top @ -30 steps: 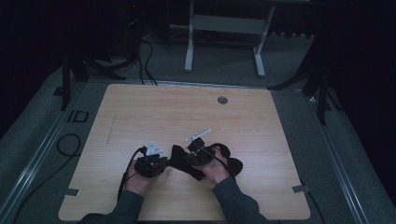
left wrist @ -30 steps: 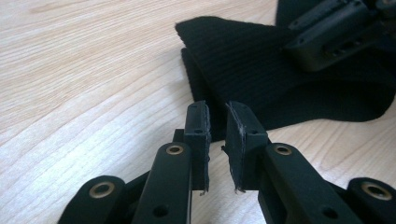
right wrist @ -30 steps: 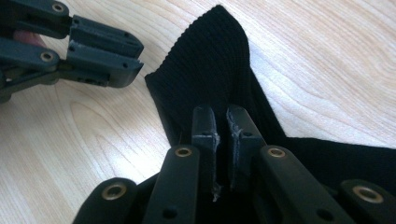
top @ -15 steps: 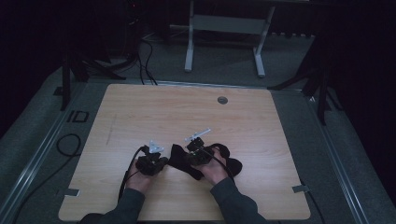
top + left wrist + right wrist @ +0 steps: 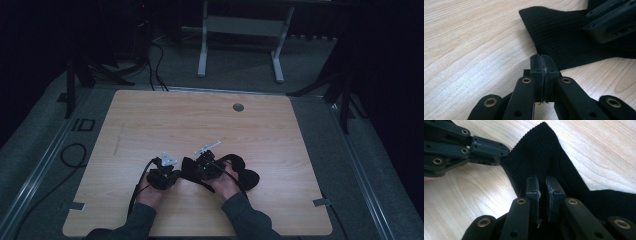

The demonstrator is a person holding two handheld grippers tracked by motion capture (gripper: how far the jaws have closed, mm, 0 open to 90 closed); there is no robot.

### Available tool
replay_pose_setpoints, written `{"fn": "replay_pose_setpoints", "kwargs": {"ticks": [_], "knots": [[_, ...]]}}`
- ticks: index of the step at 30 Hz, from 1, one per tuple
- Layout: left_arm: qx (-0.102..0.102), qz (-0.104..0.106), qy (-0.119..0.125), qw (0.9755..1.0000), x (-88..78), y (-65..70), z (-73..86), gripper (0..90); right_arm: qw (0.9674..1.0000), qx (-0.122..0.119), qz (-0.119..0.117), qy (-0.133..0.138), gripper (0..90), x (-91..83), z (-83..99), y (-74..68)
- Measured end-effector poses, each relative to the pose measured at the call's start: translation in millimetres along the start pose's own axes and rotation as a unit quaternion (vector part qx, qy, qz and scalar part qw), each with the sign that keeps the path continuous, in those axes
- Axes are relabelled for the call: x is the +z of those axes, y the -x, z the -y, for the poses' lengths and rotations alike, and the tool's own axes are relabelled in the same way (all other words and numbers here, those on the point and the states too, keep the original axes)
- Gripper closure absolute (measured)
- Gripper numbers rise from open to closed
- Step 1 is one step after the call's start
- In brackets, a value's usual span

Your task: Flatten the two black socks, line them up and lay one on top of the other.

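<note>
Pale wood-grain desk [image 5: 474,37], smooth with a soft sheen. Black ribbed knit cloth [image 5: 544,155], matt and fuzzy at the edge. Matt black plastic left tool [image 5: 543,65] and right tool [image 5: 542,185], brass-coloured metal rivets, frayed worn pads [image 5: 533,187].

- The cloth [image 5: 564,37] is plain black with a fine ribbed knit.
- The table [image 5: 165,125] under the cloth is pale wood with grain lines.
</note>
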State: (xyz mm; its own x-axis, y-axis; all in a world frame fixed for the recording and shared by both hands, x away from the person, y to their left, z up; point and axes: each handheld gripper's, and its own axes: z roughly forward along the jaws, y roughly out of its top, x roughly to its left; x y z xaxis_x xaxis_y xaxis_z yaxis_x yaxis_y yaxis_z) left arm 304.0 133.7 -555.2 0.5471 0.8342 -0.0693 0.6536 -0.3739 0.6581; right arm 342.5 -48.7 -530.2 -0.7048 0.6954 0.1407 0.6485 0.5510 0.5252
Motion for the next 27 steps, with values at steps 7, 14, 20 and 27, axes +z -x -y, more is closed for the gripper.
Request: {"fn": "replay_pose_setpoints", "kwargs": {"ticks": [7, 14, 20, 27], "knots": [[-0.005, 0.004, 0.003, 1.0000, -3.7, -0.6, 0.2, 85.7, 1.0000, 0.001, 0.002, -0.007, 81.6, 6.2, 4.5, -0.7], [-0.006, 0.023, 0.035, 0.9991, -16.2, 3.1, -2.5, 83.5, 1.0000, -0.004, 0.003, -0.006, 81.7, 7.5, 5.6, -1.5], [0.029, 0.029, 0.043, 0.9982, -8.1, 17.5, -6.6, 84.0, 1.0000, -0.003, 0.005, -0.006, 81.7, 7.7, 5.7, -2.4], [0.033, 0.013, 0.026, 0.9990, 4.1, 16.4, -7.0, 87.1, 1.0000, -0.007, 0.001, -0.007, 81.2, 7.5, 6.1, -2.1]]}}
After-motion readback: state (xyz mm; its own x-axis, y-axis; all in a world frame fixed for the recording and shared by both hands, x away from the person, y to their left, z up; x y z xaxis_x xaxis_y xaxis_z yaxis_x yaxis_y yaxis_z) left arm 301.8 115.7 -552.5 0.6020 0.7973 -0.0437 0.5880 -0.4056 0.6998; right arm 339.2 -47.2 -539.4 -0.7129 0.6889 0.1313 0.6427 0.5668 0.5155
